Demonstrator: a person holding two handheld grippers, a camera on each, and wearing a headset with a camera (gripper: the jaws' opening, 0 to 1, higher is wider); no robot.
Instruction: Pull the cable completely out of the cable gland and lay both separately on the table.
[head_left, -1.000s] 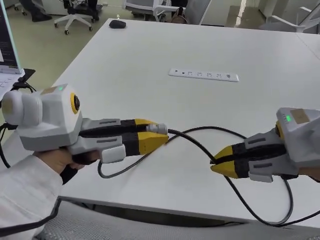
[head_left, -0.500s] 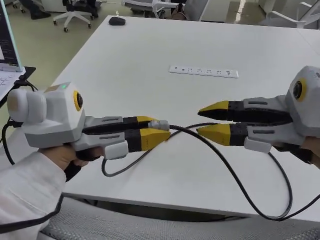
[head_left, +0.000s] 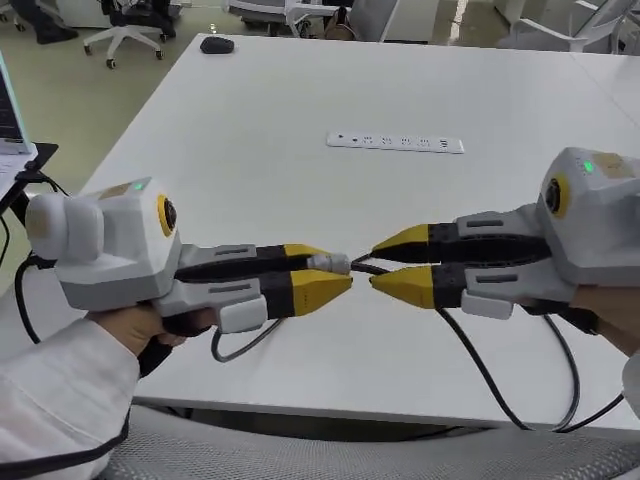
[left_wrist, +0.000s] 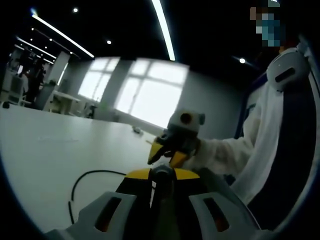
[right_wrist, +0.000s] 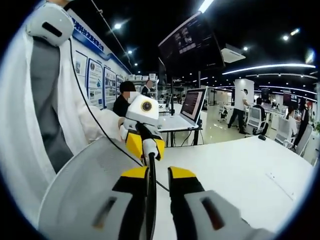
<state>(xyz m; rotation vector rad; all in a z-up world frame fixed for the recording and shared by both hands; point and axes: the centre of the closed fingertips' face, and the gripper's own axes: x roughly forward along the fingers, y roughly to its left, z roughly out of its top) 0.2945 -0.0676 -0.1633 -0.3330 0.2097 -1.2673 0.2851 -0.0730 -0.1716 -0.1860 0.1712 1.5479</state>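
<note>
left claw (head_left: 345, 277) grips cable gland (head_left: 327, 263), right claw (head_left: 373, 264) straddles cable (head_left: 482, 372)

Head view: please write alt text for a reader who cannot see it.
Two hand-held grippers meet tip to tip over a white table. The left gripper clamps a grey cable gland; the right gripper, jaws open, straddles the black cable.

White sleeve (head_left: 50, 400), grey-white left gripper (head_left: 338, 268) and right gripper (head_left: 374, 265), yellow-tipped jaws
</note>
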